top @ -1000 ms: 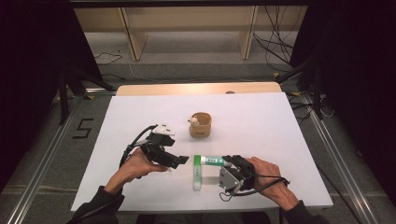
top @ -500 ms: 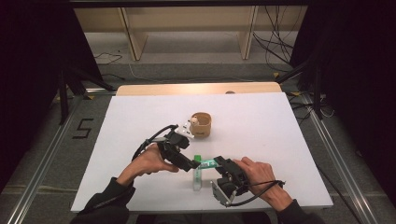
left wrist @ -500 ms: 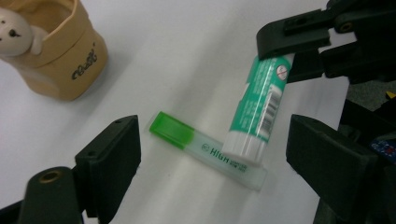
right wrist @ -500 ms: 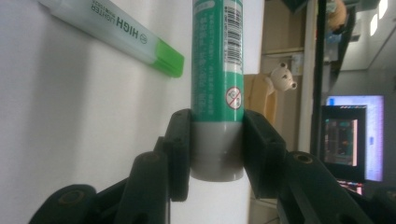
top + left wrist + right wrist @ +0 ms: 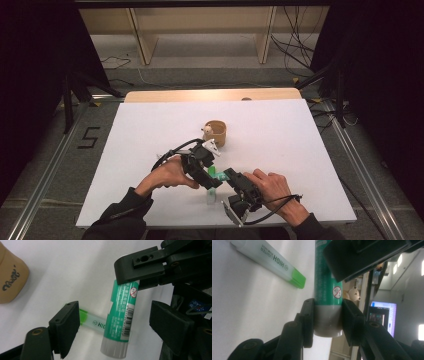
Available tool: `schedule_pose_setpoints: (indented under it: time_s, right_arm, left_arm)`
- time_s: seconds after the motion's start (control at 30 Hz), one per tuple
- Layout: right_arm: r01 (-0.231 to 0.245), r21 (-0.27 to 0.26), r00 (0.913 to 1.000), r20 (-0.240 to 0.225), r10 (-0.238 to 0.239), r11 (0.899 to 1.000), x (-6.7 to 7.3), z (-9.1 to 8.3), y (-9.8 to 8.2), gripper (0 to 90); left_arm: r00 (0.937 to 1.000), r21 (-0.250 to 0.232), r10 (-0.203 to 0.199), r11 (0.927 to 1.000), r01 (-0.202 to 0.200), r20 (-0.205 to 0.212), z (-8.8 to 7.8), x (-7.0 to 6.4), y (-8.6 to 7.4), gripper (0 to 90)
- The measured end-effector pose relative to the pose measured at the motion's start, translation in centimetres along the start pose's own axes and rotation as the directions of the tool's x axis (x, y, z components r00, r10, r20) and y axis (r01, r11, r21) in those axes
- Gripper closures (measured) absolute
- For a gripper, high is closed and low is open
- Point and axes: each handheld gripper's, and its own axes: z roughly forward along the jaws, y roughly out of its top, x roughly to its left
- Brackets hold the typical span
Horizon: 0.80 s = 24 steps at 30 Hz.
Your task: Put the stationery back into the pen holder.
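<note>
**Three cameras, one glue stick**

A fixed high camera looks forward and down from the person's side, taking in the whole table, floor and shelving beyond. The left gripper view rides close, looking down along its jaws at the glue stick and highlighter on the tabletop. The right gripper view sits nearer still, turned on its side, facing level across the table toward the room. All three share the glue stick; both gripper views also catch the highlighter.
</note>
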Motion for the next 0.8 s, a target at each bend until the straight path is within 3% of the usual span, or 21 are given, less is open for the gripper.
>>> schedule_pose_setpoints:
  time_s: [0.13,0.37,0.8]
  right_arm:
    - [0.027,-0.014,0.9993,0.025,-0.026,1.0,0.2,0.0,0.1,65.8]
    - [0.072,-0.017,0.9973,0.018,-0.071,0.997,0.6,0.1,0.3,65.8]
    - [0.091,-0.024,0.9958,0.013,-0.091,0.996,0.9,0.2,0.6,65.8]
  left_arm:
    - [0.9996,0.015,0.015,0.9998,-0.015,0.023,0.3,0.0,0.0,30.4]
    - [0.9974,0.061,0.035,0.9974,-0.038,0.063,0.6,0.1,0.2,42.5]
    - [0.9921,0.098,0.047,0.9935,-0.059,0.116,1.4,0.2,0.7,57.0]
